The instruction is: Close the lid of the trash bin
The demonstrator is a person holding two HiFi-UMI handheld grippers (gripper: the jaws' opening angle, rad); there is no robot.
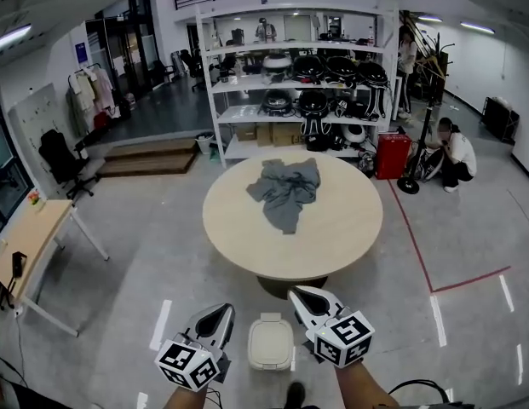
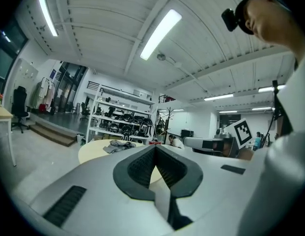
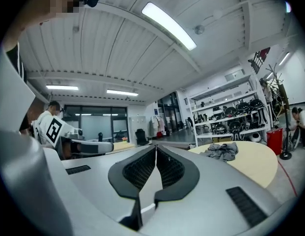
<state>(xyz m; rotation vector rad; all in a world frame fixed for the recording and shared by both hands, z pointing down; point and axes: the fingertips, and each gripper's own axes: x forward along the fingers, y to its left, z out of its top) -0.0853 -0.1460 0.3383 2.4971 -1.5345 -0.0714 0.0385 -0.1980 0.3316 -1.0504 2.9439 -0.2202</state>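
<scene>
Cream trash bin [image 1: 271,341], grey cloth [image 1: 285,190], beige table [image 1: 332,228], red case [image 1: 392,156], grey floor [image 1: 162,237]

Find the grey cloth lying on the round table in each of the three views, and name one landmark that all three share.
Head view: the grey cloth lies upper centre, on the far half of the table.
Left gripper view: grey cloth, small, left of centre, just above the jaws.
Right gripper view: grey cloth, right of centre.
Shared landmark: the white shelf rack behind the table, also at and.
</scene>
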